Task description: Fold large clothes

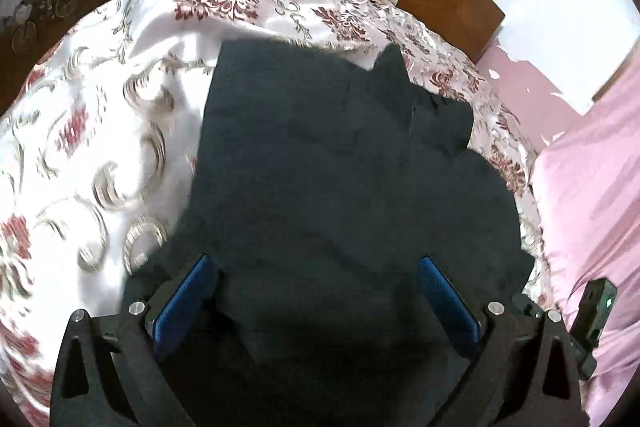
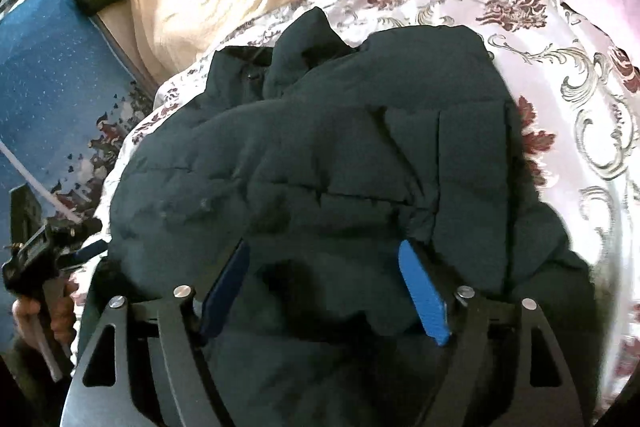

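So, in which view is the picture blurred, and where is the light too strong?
Left wrist view: the floral bedspread is smeared by motion at left, and the dark jacket shows almost no detail. Right wrist view: sharper, the jacket's quilting is visible, but the bedspread is washed out at right.

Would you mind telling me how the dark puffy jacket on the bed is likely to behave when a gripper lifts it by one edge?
The dark jacket looks quilted and puffy, so it is probably light for its bulk. It lies in soft folds, so it would likely droop rather than hold shape. The floral bedspread looks glossy, so a push may slide it.
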